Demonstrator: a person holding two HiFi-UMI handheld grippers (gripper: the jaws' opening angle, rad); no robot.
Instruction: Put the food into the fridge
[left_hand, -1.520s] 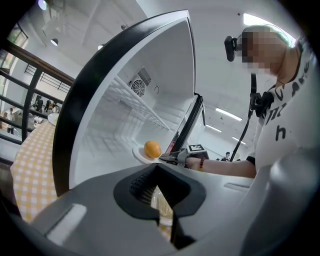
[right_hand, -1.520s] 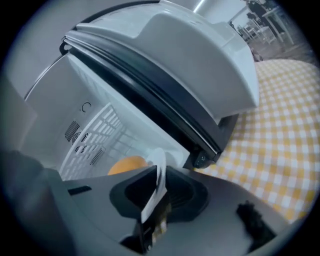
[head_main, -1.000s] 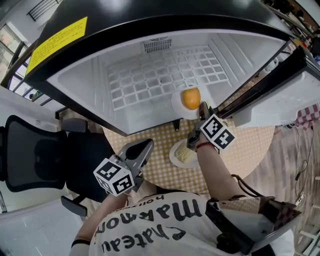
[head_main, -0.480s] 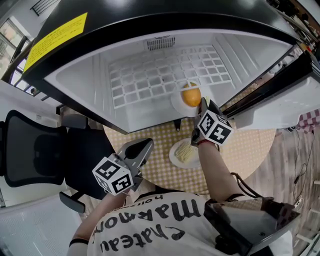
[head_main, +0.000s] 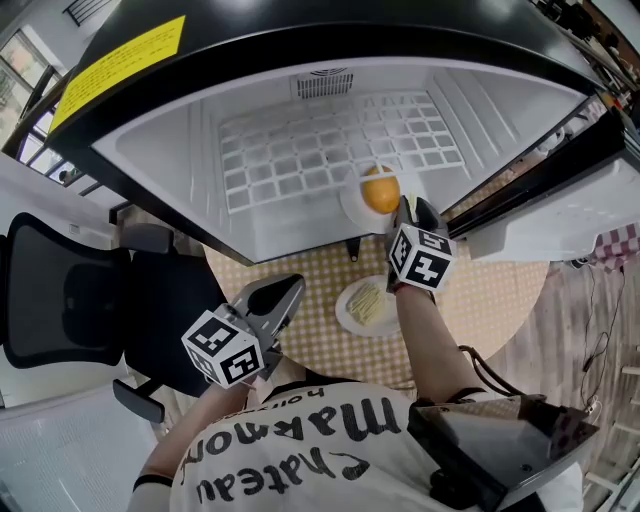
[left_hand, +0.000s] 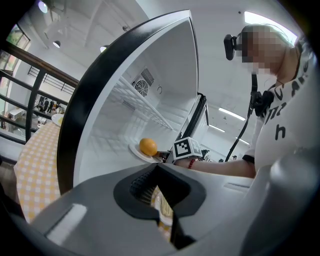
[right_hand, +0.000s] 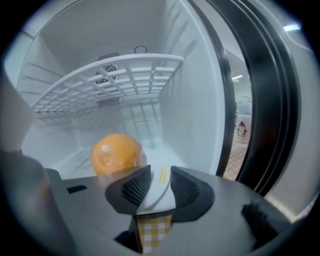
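Nearest the person, the left claw (head_main: 283, 296) hangs low over the table (head_main: 480, 300), its jaws closed on nothing. Just beyond it, on the checked cloth, lies a white plate (head_main: 366, 306) of pale yellow food, too small to name. This is the one item not yet in the fridge (head_main: 180, 170). It should handle as a stiff, smooth, breakable dish with a loose, light load. The thin rim on the person's side looks like the place to pinch, and the plate needs to be kept level so nothing slides off. Farther on, the right claw (head_main: 406, 212) reaches into the fridge mouth. Its jaws are opening, with the rim of a second plate (head_main: 352, 205) between them and the pads no longer pressing on it. That plate rests on the compartment floor near the front right. It carries an orange (head_main: 381, 193), a round, firm fruit that would roll if the plate were tipped. Above and behind it spans a white wire shelf (head_main: 330, 145), bare. Counted: two plates, one orange, one heap of yellow food, one wire shelf, two claws.
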